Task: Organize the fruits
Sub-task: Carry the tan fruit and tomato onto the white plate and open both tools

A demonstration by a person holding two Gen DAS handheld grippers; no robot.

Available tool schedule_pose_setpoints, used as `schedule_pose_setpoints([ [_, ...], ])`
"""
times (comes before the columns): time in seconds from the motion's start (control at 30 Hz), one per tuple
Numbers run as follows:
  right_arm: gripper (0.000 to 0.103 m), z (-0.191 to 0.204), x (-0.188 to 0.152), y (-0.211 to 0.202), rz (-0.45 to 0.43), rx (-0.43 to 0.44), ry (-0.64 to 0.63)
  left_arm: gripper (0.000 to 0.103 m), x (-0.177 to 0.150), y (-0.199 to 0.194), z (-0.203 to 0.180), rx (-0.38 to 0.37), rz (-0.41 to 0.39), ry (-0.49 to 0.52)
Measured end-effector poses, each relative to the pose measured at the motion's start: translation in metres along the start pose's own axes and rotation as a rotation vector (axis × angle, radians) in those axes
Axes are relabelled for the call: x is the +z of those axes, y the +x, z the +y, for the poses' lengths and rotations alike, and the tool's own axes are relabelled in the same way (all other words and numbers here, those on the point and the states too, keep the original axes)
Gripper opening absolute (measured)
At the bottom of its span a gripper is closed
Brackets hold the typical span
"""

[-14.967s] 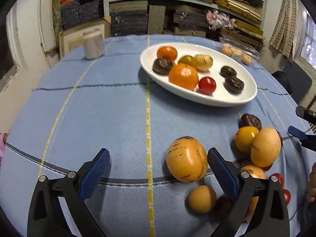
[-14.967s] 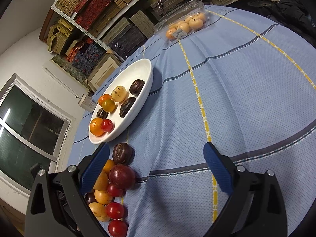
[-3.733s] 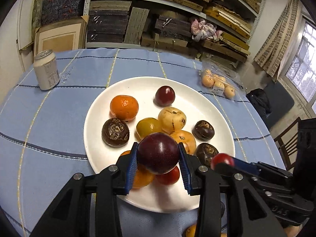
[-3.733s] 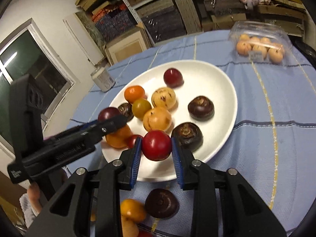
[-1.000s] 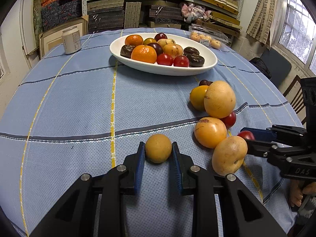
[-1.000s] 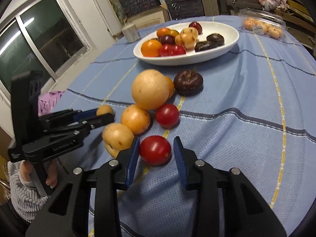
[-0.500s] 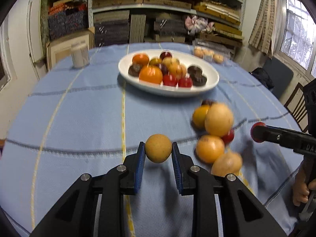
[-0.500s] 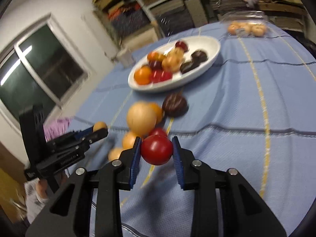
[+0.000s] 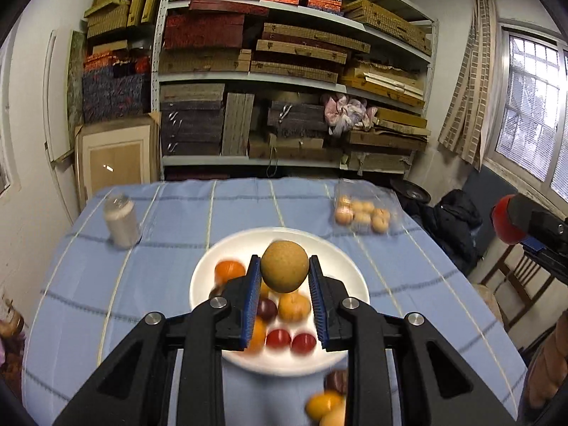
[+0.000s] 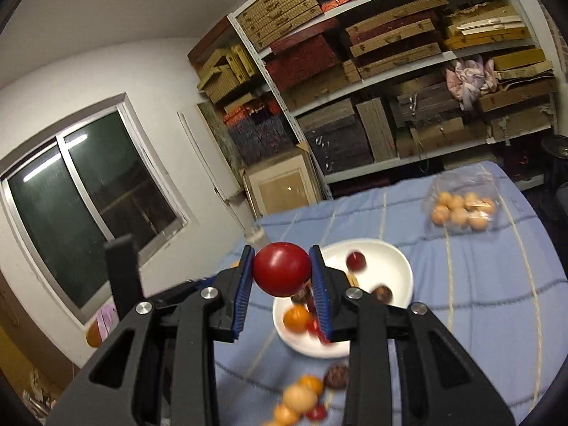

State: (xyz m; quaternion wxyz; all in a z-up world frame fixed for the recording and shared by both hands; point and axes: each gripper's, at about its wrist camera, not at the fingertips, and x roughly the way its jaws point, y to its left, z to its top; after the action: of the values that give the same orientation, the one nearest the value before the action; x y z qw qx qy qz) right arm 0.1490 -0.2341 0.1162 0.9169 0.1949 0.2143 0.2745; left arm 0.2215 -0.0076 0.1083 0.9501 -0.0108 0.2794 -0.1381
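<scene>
My left gripper [image 9: 284,284] is shut on a small round tan fruit [image 9: 284,266], held in the air over the white plate [image 9: 346,269] of mixed fruit. My right gripper [image 10: 282,280] is shut on a red tomato [image 10: 282,269], also raised above the table. The same tomato [image 9: 504,225] shows at the right edge of the left wrist view. The white plate [image 10: 397,259] lies below and beyond the right gripper. Loose fruits [image 9: 325,404] [image 10: 301,399] stay on the blue cloth in front of the plate. The left gripper's black body [image 10: 122,277] stands left of the tomato.
A pale can [image 9: 121,222] stands at the table's left. A clear pack of small tan fruits [image 9: 362,213] [image 10: 461,209] lies at the far right. Shelves of boxes fill the back wall. A person's hand [image 9: 546,369] shows at lower right, a chair beyond the table edge.
Both grippers have risen well above the table with their fruits. The plate now sits under the left gripper, and the loose fruits have dropped to the bottom of both views.
</scene>
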Motion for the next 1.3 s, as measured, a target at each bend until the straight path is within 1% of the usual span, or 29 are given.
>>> schedule_pose_setpoints([
  [0.1, 0.030, -0.012, 0.009, 0.038, 0.024, -0.016, 0.020, 0.027, 0.008, 0.033, 0.001, 0.025, 0.017, 0.001],
  [0.17, 0.031, -0.024, 0.009, 0.070, 0.057, -0.059, 0.026, 0.027, 0.007, 0.057, 0.006, 0.032, 0.048, -0.011],
  [0.3, 0.031, -0.062, -0.006, 0.133, 0.147, -0.135, 0.059, 0.027, -0.001, 0.109, 0.022, 0.045, 0.126, -0.037],
  [0.37, 0.031, -0.079, -0.012, 0.154, 0.185, -0.156, 0.083, 0.027, -0.001, 0.126, 0.027, 0.047, 0.145, -0.038],
  [0.53, 0.031, -0.105, -0.033, 0.187, 0.244, -0.194, 0.095, 0.027, -0.001, 0.157, 0.032, 0.045, 0.168, -0.029],
  [0.63, 0.031, -0.113, -0.041, 0.198, 0.269, -0.207, 0.091, 0.027, -0.008, 0.170, 0.031, 0.037, 0.193, -0.018],
  [0.7, 0.031, -0.115, -0.045, 0.201, 0.281, -0.207, 0.088, 0.027, -0.012, 0.174, 0.032, 0.045, 0.204, -0.002],
  [0.8, 0.031, -0.114, -0.049, 0.205, 0.296, -0.204, 0.082, 0.027, -0.017, 0.178, 0.031, 0.038, 0.221, 0.002],
  [0.93, 0.031, -0.111, -0.054, 0.210, 0.314, -0.208, 0.061, 0.027, -0.023, 0.183, 0.026, 0.058, 0.228, 0.034],
  [1.2, 0.031, -0.115, -0.062, 0.217, 0.345, -0.222, 0.061, 0.028, -0.026, 0.186, 0.029, 0.062, 0.230, 0.024],
  [1.27, 0.031, -0.114, -0.064, 0.218, 0.350, -0.223, 0.058, 0.033, -0.026, 0.185, 0.027, 0.071, 0.226, 0.030],
  [1.3, 0.031, -0.113, -0.064, 0.219, 0.352, -0.223, 0.057, 0.041, -0.026, 0.183, 0.027, 0.080, 0.217, 0.033],
])
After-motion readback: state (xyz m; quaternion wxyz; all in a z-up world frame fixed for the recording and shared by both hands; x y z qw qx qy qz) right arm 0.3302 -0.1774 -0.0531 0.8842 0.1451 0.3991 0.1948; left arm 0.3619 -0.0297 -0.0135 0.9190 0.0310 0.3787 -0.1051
